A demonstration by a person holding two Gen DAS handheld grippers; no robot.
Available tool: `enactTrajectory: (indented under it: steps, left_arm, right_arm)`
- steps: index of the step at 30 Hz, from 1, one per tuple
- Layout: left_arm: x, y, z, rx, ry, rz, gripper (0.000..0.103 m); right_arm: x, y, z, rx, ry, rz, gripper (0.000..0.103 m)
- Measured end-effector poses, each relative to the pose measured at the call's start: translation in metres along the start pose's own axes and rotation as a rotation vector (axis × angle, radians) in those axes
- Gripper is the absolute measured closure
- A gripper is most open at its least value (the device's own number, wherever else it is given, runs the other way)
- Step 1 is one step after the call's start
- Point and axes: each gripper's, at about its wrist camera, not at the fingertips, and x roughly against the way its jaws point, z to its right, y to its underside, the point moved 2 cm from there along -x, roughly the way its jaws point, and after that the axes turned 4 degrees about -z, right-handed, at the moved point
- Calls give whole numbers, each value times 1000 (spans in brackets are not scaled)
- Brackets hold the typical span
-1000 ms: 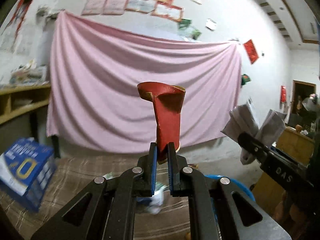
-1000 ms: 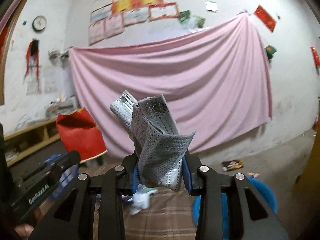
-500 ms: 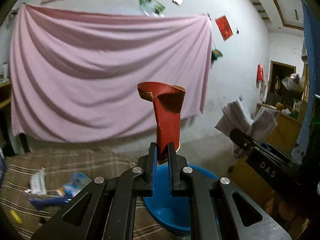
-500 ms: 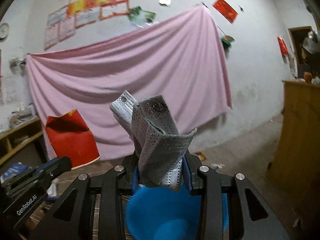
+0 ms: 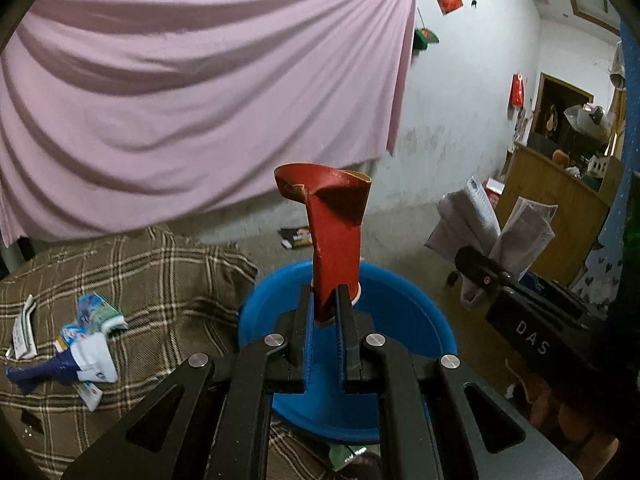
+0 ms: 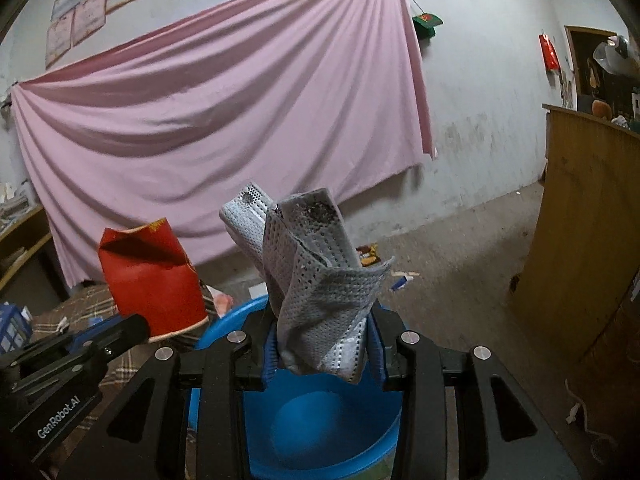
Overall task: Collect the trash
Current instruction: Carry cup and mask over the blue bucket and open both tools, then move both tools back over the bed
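Directly below both grippers sits a blue basin (image 5: 404, 316), beside a plaid blanket (image 5: 160, 272) strewn with wrappers (image 5: 86, 344) at 9 o'clock. Left gripper (image 5: 325, 312) jaws pinch red paper (image 5: 336, 240); right gripper (image 6: 322, 350) jaws pinch a grey mask (image 6: 316, 280). Pink sheet (image 5: 200, 92) covers the wall at 12 o'clock; wooden cabinet (image 6: 592, 240) at 3 o'clock.

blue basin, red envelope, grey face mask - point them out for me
blue basin (image 6: 320, 432), right wrist view, inner floor
red envelope (image 5: 336, 256), left wrist view, middle of its flat side
grey face mask (image 6: 320, 304), right wrist view, perforated front
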Motion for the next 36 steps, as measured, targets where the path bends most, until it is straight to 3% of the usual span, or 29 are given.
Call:
enactTrajectory:
  steps: [3,13,15,17,23,27,31,32,36]
  left_arm:
    - [-7,1,2,5,13,-31,95]
    - [-22,-15,-7,68,30,-103,92]
    - [-22,-16,-11,85,32,-111,82]
    - [-18,-16,-19,105,32,-108,78]
    - [4,-19,-32,130,4,-53,77]
    - [33,-18,-41,137,-26,31,64]
    - [67,-18,-56,136,-56,132,56]
    - [74,-17,-60,133,-68,154,47]
    - [115,-12,-79,138,-114,270,17]
  right_arm:
    - [-4,1,3,-6,1,-17,66]
    - [-20,5,7,-23,-9,-76,44]
    - [-21,7,6,-31,-16,-83,38]
    - [-23,8,7,-34,-18,-90,34]
    - [-19,4,5,-44,-33,-76,26]
    - [-1,-2,-1,-56,-63,-1,20]
    - [26,-11,-16,-50,-99,103,4]
    - [37,-13,-22,-48,-112,140,0]
    - [67,-17,-44,-31,-159,241,0]
